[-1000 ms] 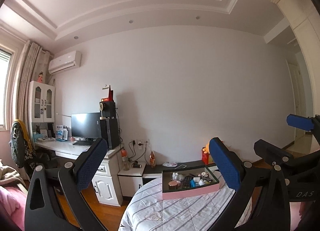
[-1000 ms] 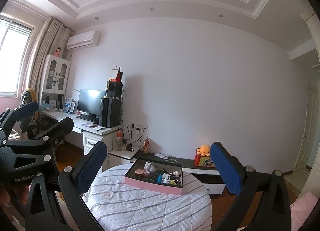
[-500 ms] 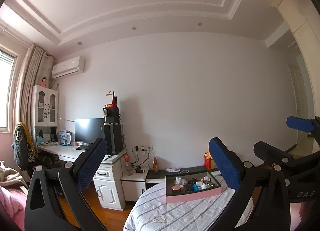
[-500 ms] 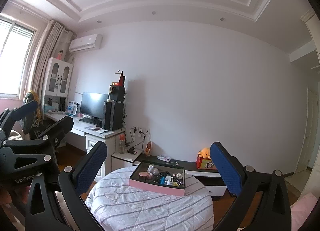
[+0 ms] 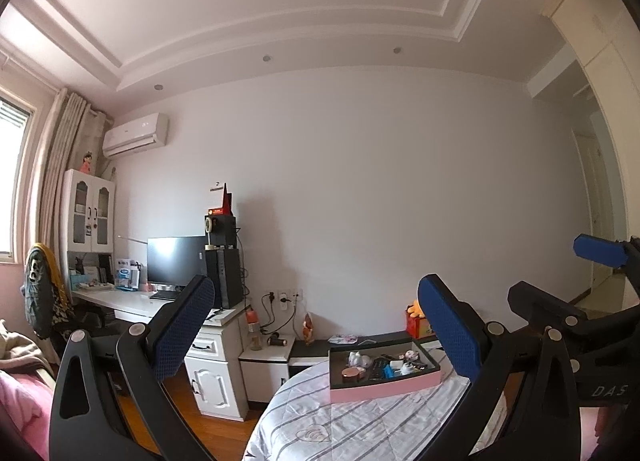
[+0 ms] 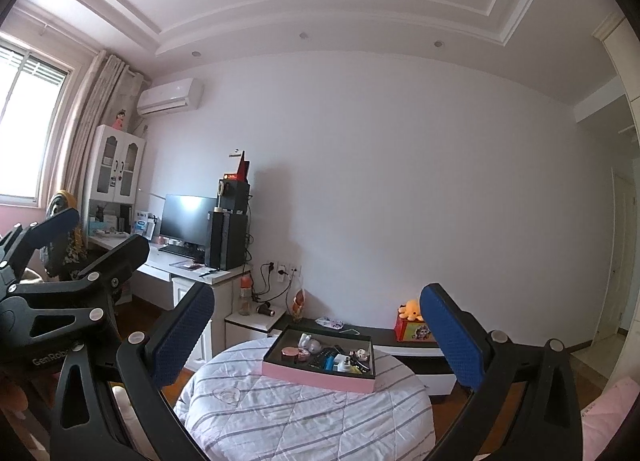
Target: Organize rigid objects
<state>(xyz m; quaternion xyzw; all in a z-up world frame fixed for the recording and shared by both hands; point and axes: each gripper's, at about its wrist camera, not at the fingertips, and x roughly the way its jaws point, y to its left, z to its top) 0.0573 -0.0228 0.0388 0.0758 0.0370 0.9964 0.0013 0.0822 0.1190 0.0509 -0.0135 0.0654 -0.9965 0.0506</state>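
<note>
A pink tray (image 5: 384, 381) (image 6: 316, 375) with a dark inside sits on a round table under a striped quilted cloth (image 5: 360, 421) (image 6: 304, 413). Several small objects lie in it, among them a round copper compact (image 6: 289, 351), a blue item (image 6: 329, 363) and a white figure (image 5: 358, 359). My left gripper (image 5: 316, 293) is open, held well back from the tray and tilted upward. My right gripper (image 6: 316, 293) is also open with nothing between its fingers, the tray low between them and far off. Each gripper shows at the edge of the other's view.
A white desk (image 6: 188, 265) with a monitor (image 6: 188, 219) and black speakers stands at the left, with a chair (image 5: 44, 297) beside it. A low dark cabinet (image 6: 408, 341) behind the table carries an orange plush toy (image 6: 410, 309). Wooden floor lies between desk and table.
Both cameras have tilted upward: more ceiling shows and the table and tray have sunk lower in each view. Both grippers stayed open.
</note>
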